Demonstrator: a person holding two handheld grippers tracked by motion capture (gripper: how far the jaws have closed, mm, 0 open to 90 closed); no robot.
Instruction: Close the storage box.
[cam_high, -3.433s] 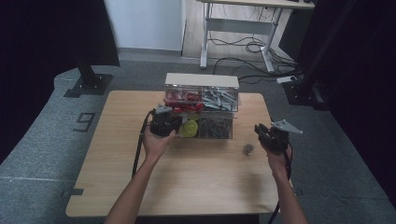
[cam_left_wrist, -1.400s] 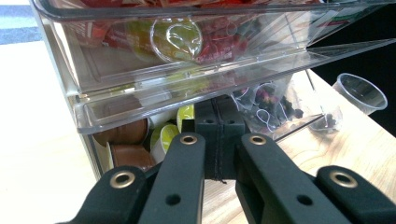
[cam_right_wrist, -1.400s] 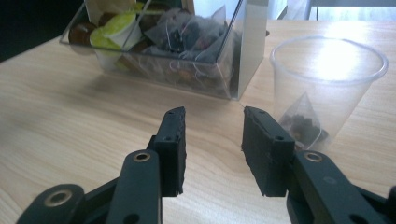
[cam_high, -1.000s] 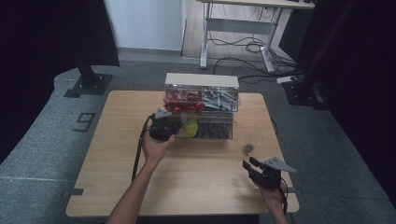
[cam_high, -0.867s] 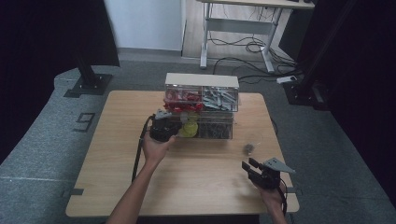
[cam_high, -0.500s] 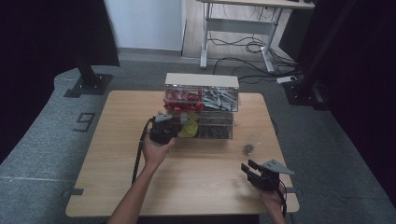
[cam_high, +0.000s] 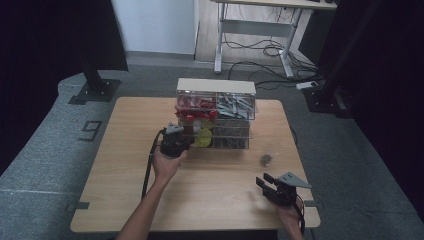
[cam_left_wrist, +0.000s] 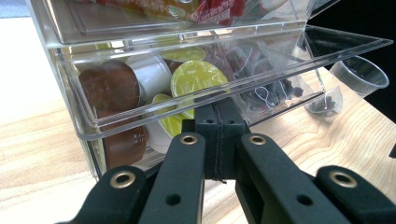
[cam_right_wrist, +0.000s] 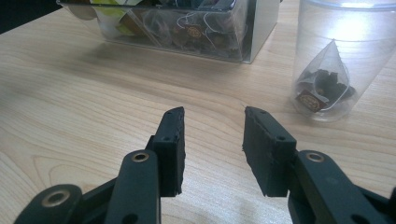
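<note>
A white-legged desk (cam_high: 260, 20) stands beyond the table (cables (cam_high: 272, 50) trail beneath), dark stands (cam_high: 95, 82) alongside.

Clear plastic drawer box (cam_high: 235, 112), yellow-green and brown capsules (cam_left_wrist: 198, 77), black grippers, pale wood table (cam_high: 125, 165)

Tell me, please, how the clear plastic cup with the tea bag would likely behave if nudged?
The clear plastic cup looks thin-walled and nearly empty, so probably light and quick to slide. Standing tall on the smooth table, it may tip. The tea bag inside adds little ballast.
</note>
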